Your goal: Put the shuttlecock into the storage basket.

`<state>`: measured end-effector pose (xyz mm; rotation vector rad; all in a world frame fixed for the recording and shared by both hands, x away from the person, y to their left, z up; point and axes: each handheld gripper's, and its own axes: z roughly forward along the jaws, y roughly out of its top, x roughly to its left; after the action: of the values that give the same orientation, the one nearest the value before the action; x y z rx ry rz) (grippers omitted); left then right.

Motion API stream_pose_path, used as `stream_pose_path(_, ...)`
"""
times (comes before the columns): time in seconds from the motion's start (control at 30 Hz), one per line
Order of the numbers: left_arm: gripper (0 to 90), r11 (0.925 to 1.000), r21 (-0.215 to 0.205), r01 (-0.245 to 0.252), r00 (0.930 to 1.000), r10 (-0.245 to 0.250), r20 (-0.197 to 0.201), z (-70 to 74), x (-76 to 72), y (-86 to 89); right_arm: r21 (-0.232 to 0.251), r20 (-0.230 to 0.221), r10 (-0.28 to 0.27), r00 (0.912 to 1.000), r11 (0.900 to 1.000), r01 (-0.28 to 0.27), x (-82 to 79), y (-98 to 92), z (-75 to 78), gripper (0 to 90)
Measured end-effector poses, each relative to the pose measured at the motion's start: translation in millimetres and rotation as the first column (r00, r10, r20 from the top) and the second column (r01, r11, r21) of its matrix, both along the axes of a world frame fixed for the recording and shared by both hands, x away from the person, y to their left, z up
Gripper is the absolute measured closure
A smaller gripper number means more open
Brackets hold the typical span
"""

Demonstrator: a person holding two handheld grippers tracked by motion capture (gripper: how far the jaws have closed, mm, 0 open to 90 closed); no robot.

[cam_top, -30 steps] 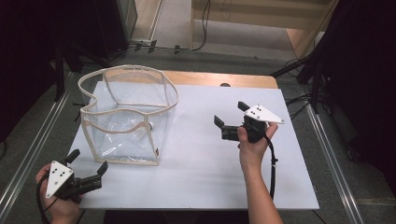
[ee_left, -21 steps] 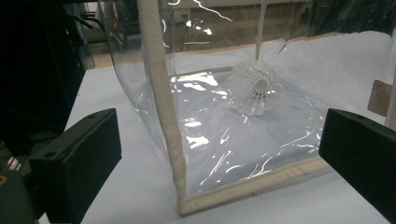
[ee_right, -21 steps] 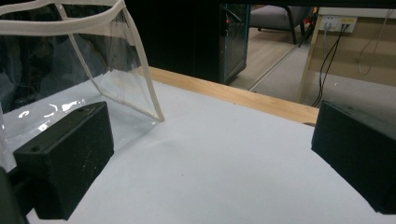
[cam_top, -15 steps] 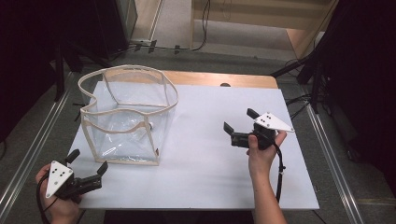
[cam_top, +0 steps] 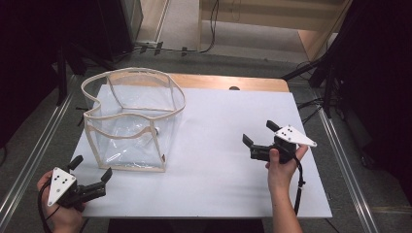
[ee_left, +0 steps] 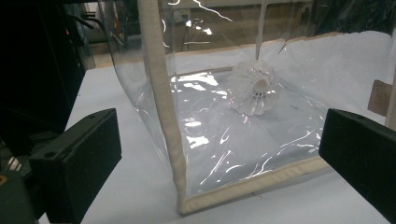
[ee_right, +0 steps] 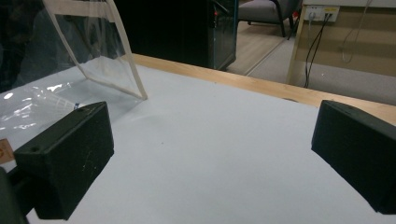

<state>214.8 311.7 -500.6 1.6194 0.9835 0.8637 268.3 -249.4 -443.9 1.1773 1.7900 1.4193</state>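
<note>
A clear plastic bag with beige trim [cam_top: 156,145] stands open on the left half of the white table [cam_top: 218,189]. Inside it lies a white shuttlecock [ee_left: 254,88], seen through the bag's wall [ee_left: 224,154]. My left gripper [cam_top: 92,167] is open at the near left corner, a short way from the bag's near corner, and its jaws [ee_left: 219,140] frame that corner with nothing between them. My right gripper [cam_top: 259,132] is open over bare table to the right, well clear of the bag. Its jaws [ee_right: 212,135] hold nothing, and the bag's edge [ee_right: 126,60] shows far left.
A wooden strip [cam_top: 233,82] runs along the table's far edge. Metal rails [cam_top: 340,160] flank both sides, and dark stands [cam_top: 330,73] rise at the back right. Bare white surface lies between the bag and my right gripper.
My right gripper has moved right and toward the near edge, away from the bag, staying open. The left gripper and the bag have not moved.
</note>
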Motion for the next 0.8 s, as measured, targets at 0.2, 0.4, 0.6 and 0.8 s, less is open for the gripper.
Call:
stream_pose_path(0.2,0.0,1.0,0.0,0.001,1.0,-0.001,0.0,0.0,-0.1,-0.2,-0.005,0.0,-0.009,1.0,1.0,0.009,-5.7,-7.3,-5.0,0.0)
stream_pose_path(0.4,0.0,1.0,0.004,0.0,1.0,0.0,-0.001,0.0,-0.3,-0.1,0.002,-0.007,-0.016,0.9999,1.0,0.016,-13.1,-15.4,-11.9,0.0)
stream_pose_path(0.6,0.0,1.0,0.007,0.0,1.0,0.0,-0.001,0.0,-0.3,-0.2,-0.003,-0.02,-0.034,0.9992,0.999,0.034,-18.5,-22.2,-16.5,0.0)
stream_pose_path(0.8,0.0,1.0,0.007,0.0,1.0,0.0,-0.002,0.1,-0.5,-0.2,0.002,-0.031,-0.059,0.9978,0.998,0.059,-26.1,-32.6,-23.2,0.0)
